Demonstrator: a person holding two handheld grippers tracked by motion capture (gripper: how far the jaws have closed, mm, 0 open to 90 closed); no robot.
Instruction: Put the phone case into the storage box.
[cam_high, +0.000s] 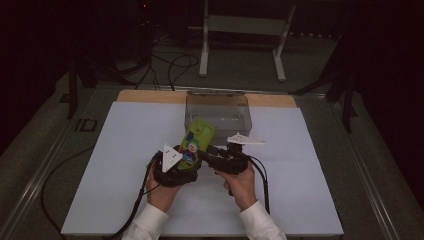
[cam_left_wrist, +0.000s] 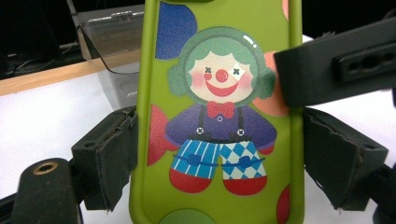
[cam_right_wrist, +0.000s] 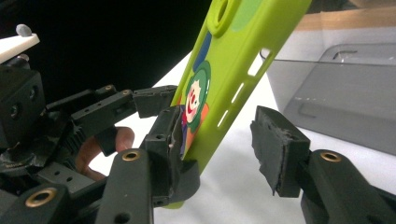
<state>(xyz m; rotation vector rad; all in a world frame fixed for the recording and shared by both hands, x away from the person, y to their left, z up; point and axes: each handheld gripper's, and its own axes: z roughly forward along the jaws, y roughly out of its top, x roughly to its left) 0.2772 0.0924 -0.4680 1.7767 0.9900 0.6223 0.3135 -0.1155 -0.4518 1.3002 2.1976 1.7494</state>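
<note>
Left gripper (cam_high: 176, 167) fingers clamp the phone case (cam_left_wrist: 219, 116) by its long edges, holding it tilted above the tabletop (cam_high: 125, 150) before the bin (cam_high: 218, 111). Right gripper (cam_right_wrist: 224, 140) fingers straddle the case's side, spread, one pad touching: likely a handover regrip.

Both forearms seen entering from 6 o'clock in high view, white sleeves at wrists. Left gripper (cam_high: 181, 159) held low, pointed toward 1 o'clock, jaws closed against both edges of phone case (cam_left_wrist: 219, 112). Right gripper (cam_high: 210, 151) pointed toward 9 o'clock, jaws spread: one pad touching case, other held apart. Grippers set close together.
</note>
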